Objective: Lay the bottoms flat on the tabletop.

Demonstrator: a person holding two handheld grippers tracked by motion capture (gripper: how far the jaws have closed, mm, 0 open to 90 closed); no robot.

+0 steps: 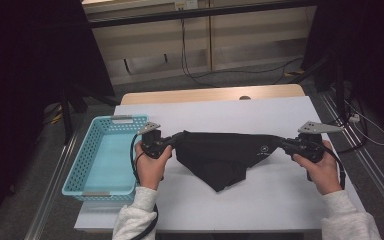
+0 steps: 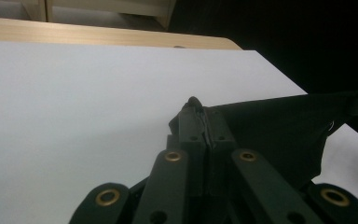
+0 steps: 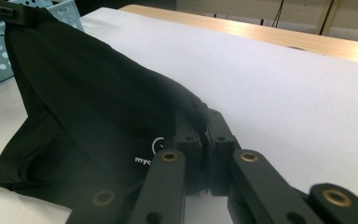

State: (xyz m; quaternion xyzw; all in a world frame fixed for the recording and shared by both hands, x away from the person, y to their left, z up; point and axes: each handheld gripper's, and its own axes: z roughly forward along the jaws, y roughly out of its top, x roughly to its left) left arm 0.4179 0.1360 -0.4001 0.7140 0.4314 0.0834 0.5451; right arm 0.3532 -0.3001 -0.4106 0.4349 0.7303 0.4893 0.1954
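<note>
Tongs clenched on both ends of the black garment (image 1: 220, 155), stretched taut between them.

Left tongs (image 1: 172, 140) and right tongs (image 1: 285, 145) each pinched a top corner, so the cloth's long axis ran straight from one to the other, its point sagging onto the white worktop (image 1: 260, 112). Forearms reached level, wrists turned inward. Beyond the left tongs sat the blue basket (image 1: 87, 150) (nearer that hand).

Garment (image 3: 88, 107) logo text cut off by tongs (image 3: 204, 116).
</note>
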